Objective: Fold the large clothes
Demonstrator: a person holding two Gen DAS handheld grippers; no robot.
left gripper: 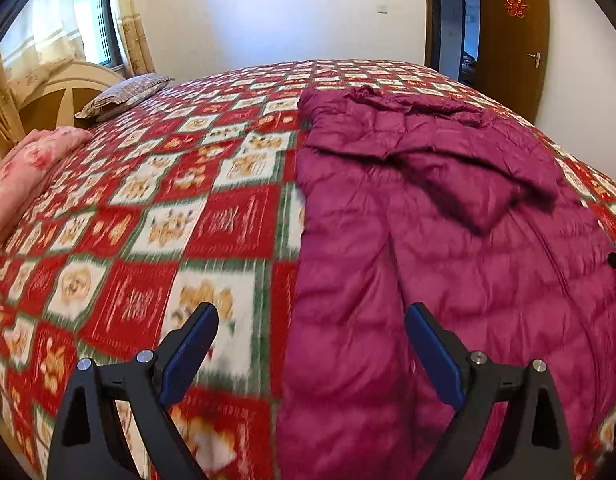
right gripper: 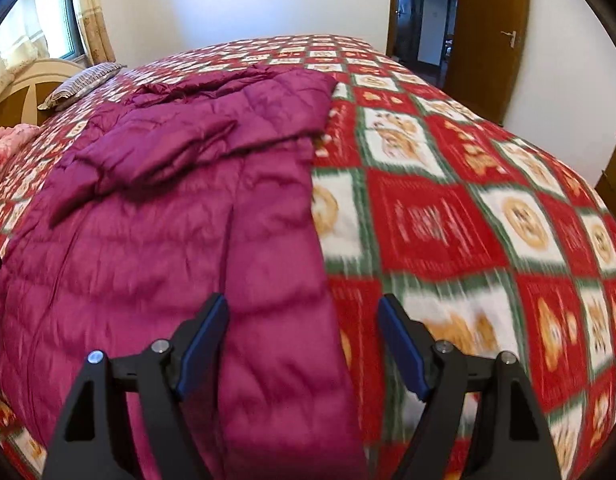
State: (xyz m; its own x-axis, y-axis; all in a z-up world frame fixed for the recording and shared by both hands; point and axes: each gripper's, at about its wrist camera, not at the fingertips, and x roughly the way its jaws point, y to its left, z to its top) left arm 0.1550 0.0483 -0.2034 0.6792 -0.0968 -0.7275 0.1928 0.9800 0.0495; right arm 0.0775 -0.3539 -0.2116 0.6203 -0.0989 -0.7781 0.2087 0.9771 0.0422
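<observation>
Bedroom, white walls, brown door [left gripper: 511, 28] ajar at the far side, curtained window [left gripper: 92, 20] beyond the headboard. Item one: bed [left gripper: 156, 216], covered in a red, white and green patchwork quilt, serving as the folding surface; broad and flat, which I judge is why the garment is laid here. Item two: purple quilted down coat [left gripper: 407, 248], the task's thing, lying lengthways on the bed, near end toward me, far end toward the door wall. One sleeve [left gripper: 479, 184] lies folded across the body, so I judge the sleeves are already tucked in and the lengthwise fold remains. Item three: left tool [left gripper: 311, 344], jaws spread wide, nothing between the pads, hanging over the coat's left edge where purple meets quilt. Item four: right tool [right gripper: 304, 332], jaws likewise spread and empty, hanging over the coat's right edge. I judge I hold both at the near corners, one per side, so each can pinch a corner of the hem and carry it evenly toward the collar. Item five: striped pillow [left gripper: 124, 94] and pink folded bedding [left gripper: 24, 176] at the headboard end, well apart from the coat, out of the working area. Both views are blurred toward the near edge; the hem itself cannot be made out.
</observation>
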